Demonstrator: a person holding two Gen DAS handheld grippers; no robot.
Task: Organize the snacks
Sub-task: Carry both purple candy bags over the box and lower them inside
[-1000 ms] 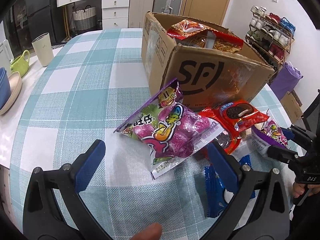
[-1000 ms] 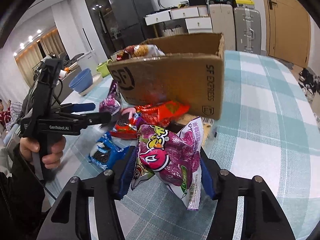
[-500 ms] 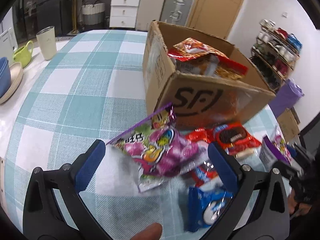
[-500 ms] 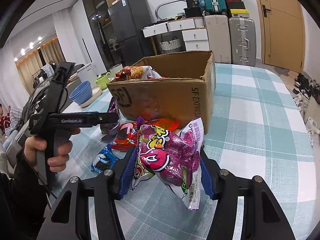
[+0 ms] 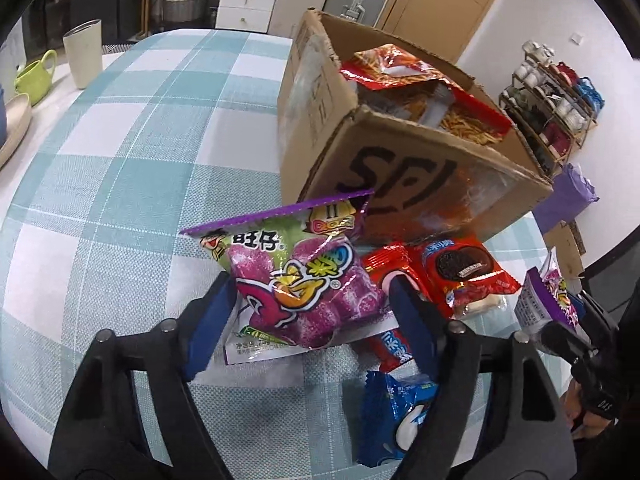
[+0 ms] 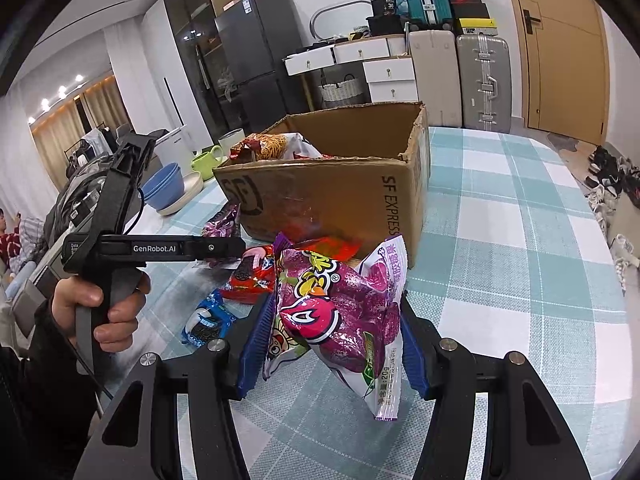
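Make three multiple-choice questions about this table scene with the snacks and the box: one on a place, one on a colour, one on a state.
1. Where does the open red snack bag lie?
A. in the cardboard box
B. on the floor
C. in a bowl

2. What colour is the mug?
A. red
B. green
C. black

3. What does the right gripper do?
A. hangs open and empty
B. grips a cup
C. grips a purple candy bag

Answers: 1 A, it sticks out over the box rim. 2 B, green beside the white cup. 3 C, both pads press the bag.

Black hand-held gripper (image 6: 332,344) with blue pads, silver screws, "GenRobot.AI" marking.
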